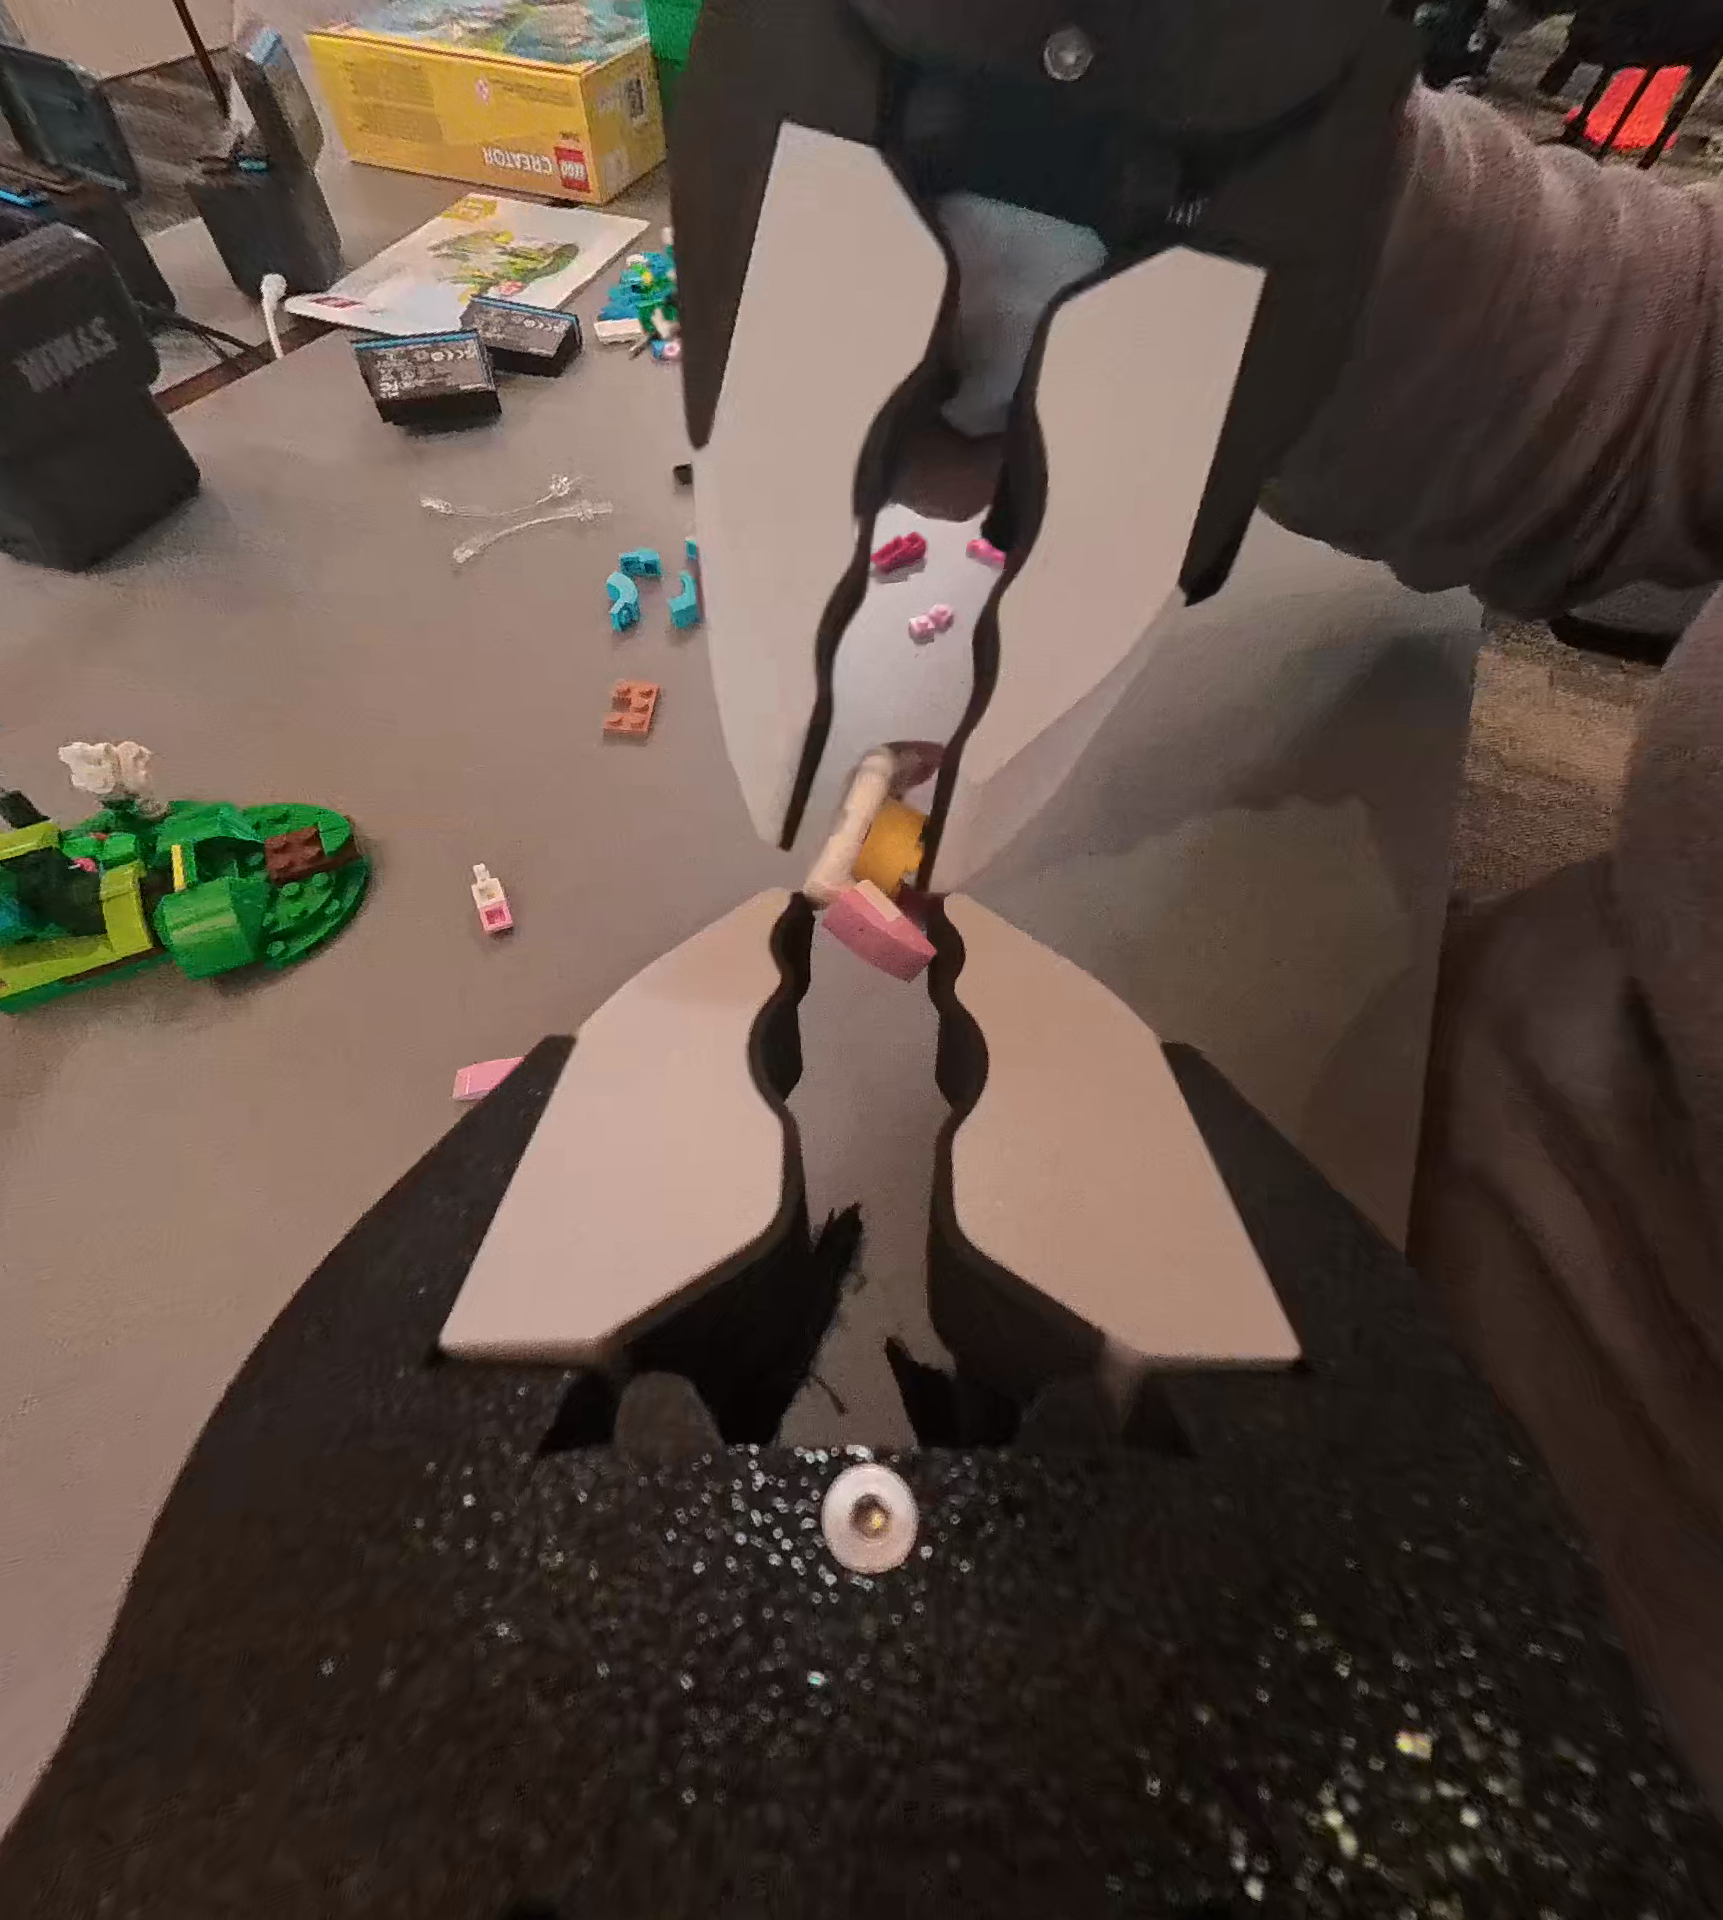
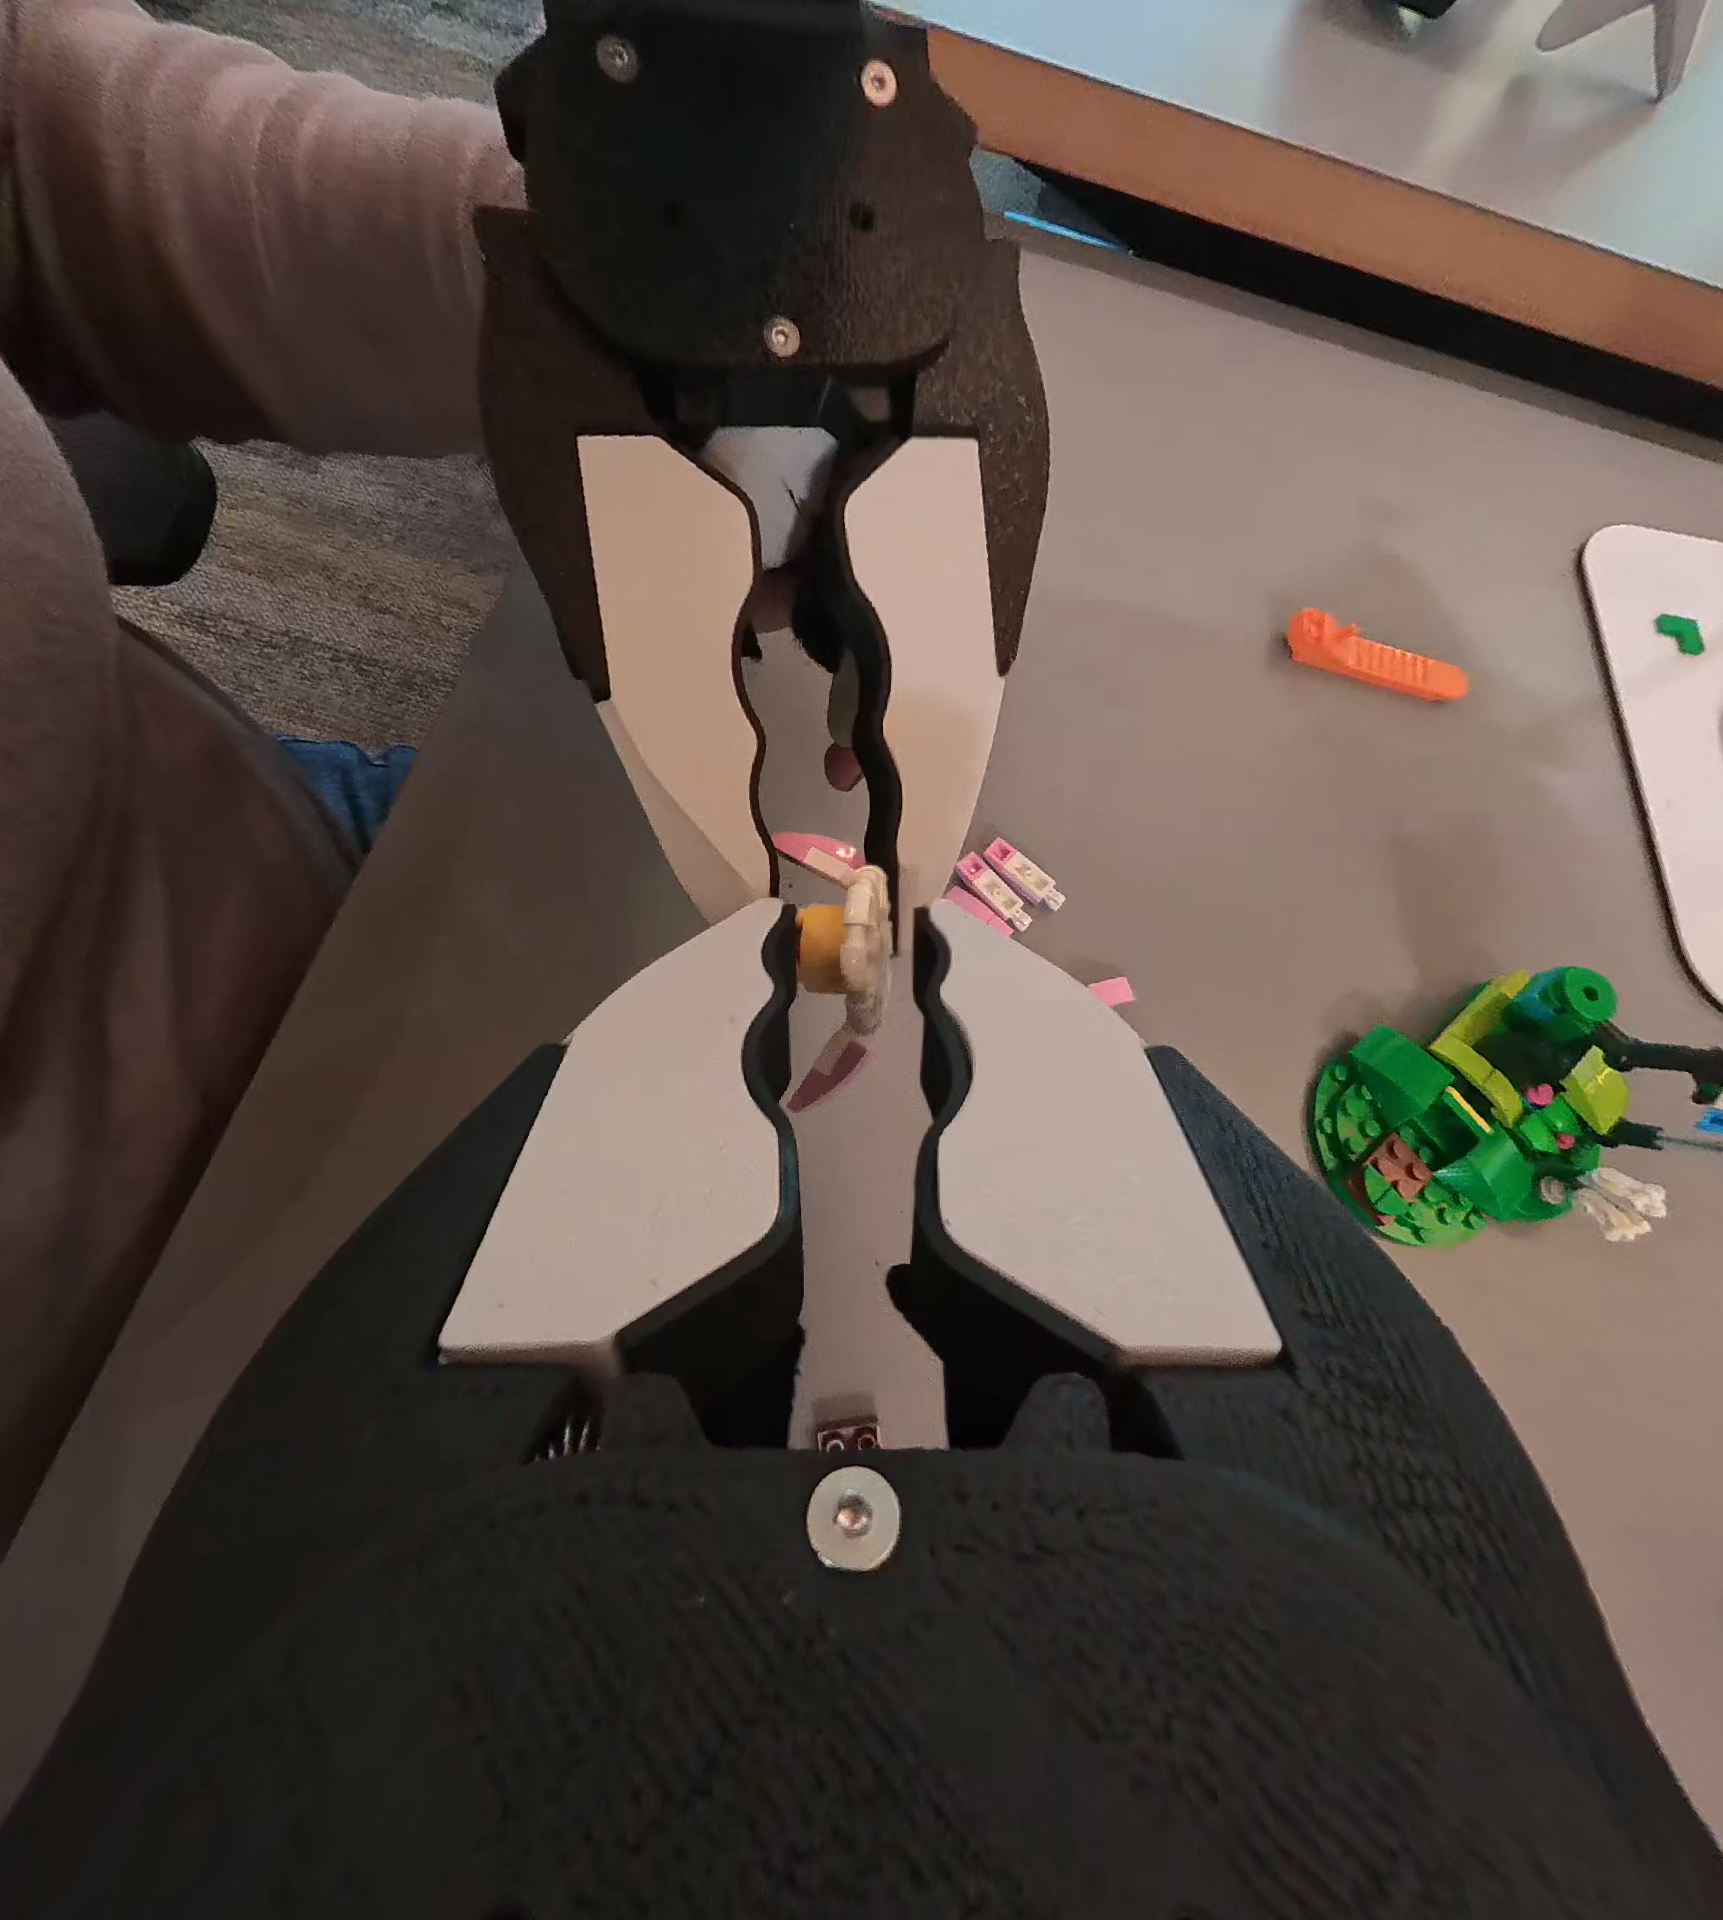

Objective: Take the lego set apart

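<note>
Both grippers pinch one small flower piece, tip to tip.
Left gripper (image 1: pixel 862 904) fingers narrow on pink petal; right gripper (image 2: pixel 852 920) narrow on flower piece (image 2: pixel 841 951), frame centre; green lego base (image 1: pixel 140 894) mid-left.

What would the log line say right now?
step: flower teardown | left tongs: pinching flower piece | right tongs: pinching same piece | green model: on table
</note>
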The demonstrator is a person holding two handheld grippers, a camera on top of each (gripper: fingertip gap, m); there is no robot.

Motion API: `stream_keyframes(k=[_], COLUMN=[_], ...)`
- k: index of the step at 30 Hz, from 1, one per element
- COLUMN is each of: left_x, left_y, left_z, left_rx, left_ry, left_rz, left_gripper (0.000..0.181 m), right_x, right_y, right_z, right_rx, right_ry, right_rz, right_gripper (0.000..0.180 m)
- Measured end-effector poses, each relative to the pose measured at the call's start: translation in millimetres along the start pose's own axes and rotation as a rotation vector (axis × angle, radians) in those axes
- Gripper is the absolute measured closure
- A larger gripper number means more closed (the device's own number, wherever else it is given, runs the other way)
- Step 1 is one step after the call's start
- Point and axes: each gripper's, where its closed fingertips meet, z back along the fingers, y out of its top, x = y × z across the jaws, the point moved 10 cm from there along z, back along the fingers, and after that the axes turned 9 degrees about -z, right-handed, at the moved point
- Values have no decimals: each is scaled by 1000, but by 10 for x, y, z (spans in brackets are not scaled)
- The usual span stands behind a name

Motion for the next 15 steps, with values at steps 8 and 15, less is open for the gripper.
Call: stream_keyframes(k=[8,15], left_x=[-3,93], left_y=[-17,19], left_z=[30,38], left_rx=[46,30], left_ry=[13,65], left_rz=[46,-129], left_gripper=[131,167], right_x=[-61,-58], right_y=[3,-25], right_z=[-5,11], right_rx=[-81,-96], right_ry=[-49,13], right_rz=[146,167], right_gripper=[166,167])
